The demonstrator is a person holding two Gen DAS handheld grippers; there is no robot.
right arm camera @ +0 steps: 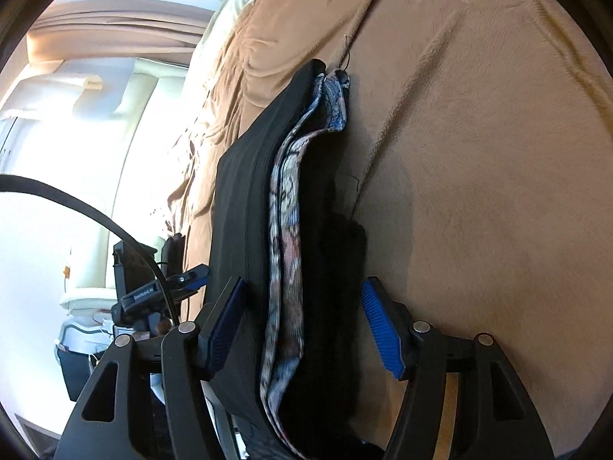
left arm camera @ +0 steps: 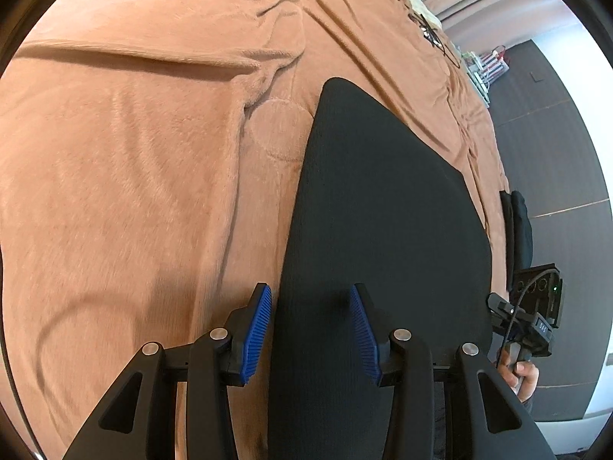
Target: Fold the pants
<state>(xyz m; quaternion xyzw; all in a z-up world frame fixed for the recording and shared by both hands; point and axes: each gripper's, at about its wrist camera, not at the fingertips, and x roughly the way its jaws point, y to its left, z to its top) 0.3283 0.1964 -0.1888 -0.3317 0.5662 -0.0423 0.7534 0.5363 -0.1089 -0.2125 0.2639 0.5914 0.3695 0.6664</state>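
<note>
Item: black ribbed knit pants, folded to a compact slab on the bed's salmon-pink plush blanket, near its right edge; in the right wrist view a patterned blue-grey lining layer shows between the black layers along the open edge. Left gripper: we hold it spread, blue ribbed pads either side of the near end of the slab, not pressing, nothing pinched. Right gripper: also spread, straddling the stacked layers edge-on, pads clear of the cloth as far as we can tell. No earlier view is to hand, so we list only the present state. Step in hand, as we judge it: releasing or squaring the finished fold. To do it well we should back both grippers straight off without dragging the top layer, then tuck the protruding lining flush with the black edges.
</note>
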